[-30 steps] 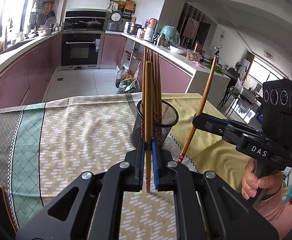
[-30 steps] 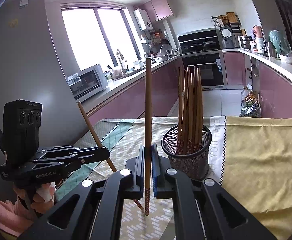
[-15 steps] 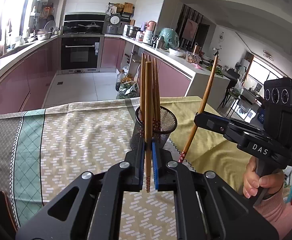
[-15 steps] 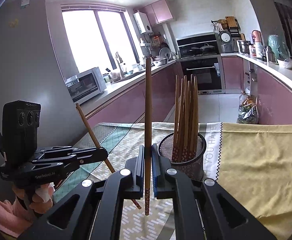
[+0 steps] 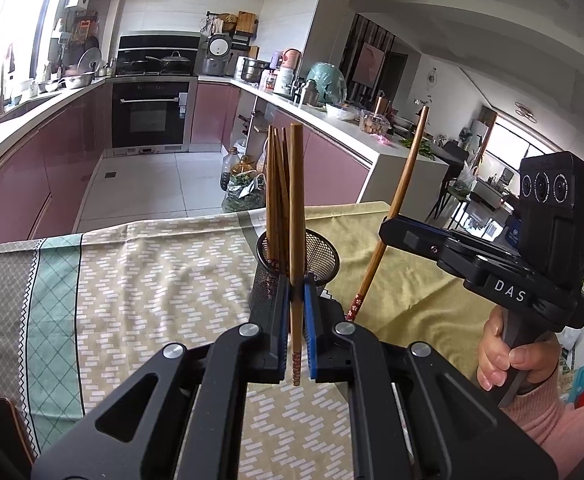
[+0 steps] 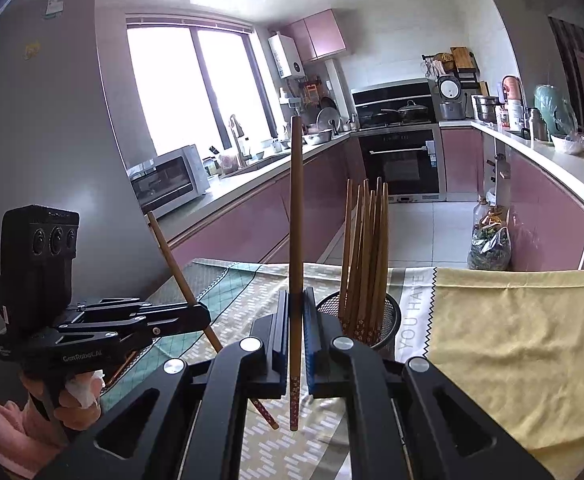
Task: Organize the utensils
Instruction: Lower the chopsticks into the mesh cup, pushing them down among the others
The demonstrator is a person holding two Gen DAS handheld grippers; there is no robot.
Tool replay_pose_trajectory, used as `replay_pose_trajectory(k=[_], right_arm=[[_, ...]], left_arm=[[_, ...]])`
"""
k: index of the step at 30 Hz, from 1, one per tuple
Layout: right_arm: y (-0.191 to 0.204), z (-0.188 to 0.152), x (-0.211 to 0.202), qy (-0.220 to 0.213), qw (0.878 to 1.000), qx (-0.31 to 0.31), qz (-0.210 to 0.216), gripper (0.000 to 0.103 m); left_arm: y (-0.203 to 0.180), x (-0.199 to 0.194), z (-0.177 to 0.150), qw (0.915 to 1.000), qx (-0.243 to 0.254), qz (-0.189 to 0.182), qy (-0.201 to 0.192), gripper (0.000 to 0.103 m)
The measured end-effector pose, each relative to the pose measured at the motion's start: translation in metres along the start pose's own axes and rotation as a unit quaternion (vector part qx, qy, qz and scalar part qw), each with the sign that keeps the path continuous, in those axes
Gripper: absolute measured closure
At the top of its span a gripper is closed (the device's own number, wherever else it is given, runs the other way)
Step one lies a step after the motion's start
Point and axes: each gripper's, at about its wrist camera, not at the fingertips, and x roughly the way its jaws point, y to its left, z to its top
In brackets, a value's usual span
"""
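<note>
My left gripper is shut on a brown wooden chopstick, held upright above the table, just in front of a black mesh holder with several chopsticks standing in it. My right gripper is shut on another upright chopstick, with the mesh holder just to its right. In the left wrist view the right gripper shows at the right with its chopstick slanted. In the right wrist view the left gripper shows at the left with its chopstick slanted.
The table carries a patterned beige and green cloth and a yellow cloth. Kitchen counters, an oven and a bag on the floor lie beyond the table's far edge.
Both grippers with their chopsticks have risen and tipped relative to the holder, which now sits lower in both views. Both stay shut on their chopsticks.
</note>
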Motion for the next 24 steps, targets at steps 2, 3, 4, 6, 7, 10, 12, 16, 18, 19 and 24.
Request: replay_pose_trajectory(k=[2, 3, 4, 6, 7, 10, 12, 16, 18, 19, 24], right_arm=[[-0.001, 0.001, 0.001, 0.0, 1.0, 0.001, 0.002, 0.097], [-0.002, 0.001, 0.001, 0.0, 1.0, 0.001, 0.002, 0.097], [-0.002, 0.002, 0.001, -0.001, 1.0, 0.001, 0.002, 0.097], [-0.003, 0.003, 0.001, -0.002, 1.0, 0.001, 0.002, 0.097], [-0.003, 0.004, 0.001, -0.003, 1.0, 0.001, 0.002, 0.097], [-0.005, 0.003, 0.0, -0.005, 1.0, 0.001, 0.002, 0.097], [-0.005, 0.004, -0.001, -0.006, 1.0, 0.0, 0.002, 0.097], [-0.005, 0.005, 0.0, -0.007, 1.0, -0.001, 0.003, 0.097], [-0.005, 0.006, -0.001, -0.009, 1.0, -0.002, 0.003, 0.097], [-0.006, 0.007, -0.001, -0.009, 1.0, -0.003, 0.003, 0.097], [-0.007, 0.012, -0.002, -0.013, 1.0, -0.005, 0.004, 0.097]], left_arm=[[-0.001, 0.0, 0.002, 1.0, 0.001, -0.001, -0.001, 0.095], [-0.002, 0.0, 0.003, 1.0, 0.002, 0.0, -0.001, 0.095], [-0.003, 0.0, 0.003, 1.0, 0.003, 0.001, -0.002, 0.095], [-0.004, -0.001, 0.004, 1.0, 0.005, 0.002, -0.003, 0.095], [-0.005, -0.001, 0.004, 1.0, 0.007, 0.003, -0.004, 0.095], [-0.007, -0.001, 0.006, 0.9999, 0.009, 0.004, -0.005, 0.095], [-0.008, 0.0, 0.008, 0.9999, 0.011, 0.005, -0.005, 0.095], [-0.008, 0.0, 0.011, 0.9999, 0.013, 0.006, -0.008, 0.095], [-0.008, 0.0, 0.013, 0.9998, 0.015, 0.007, -0.009, 0.095], [-0.009, 0.0, 0.014, 0.9998, 0.016, 0.008, -0.01, 0.095], [-0.011, -0.002, 0.017, 0.9996, 0.021, 0.01, -0.014, 0.095]])
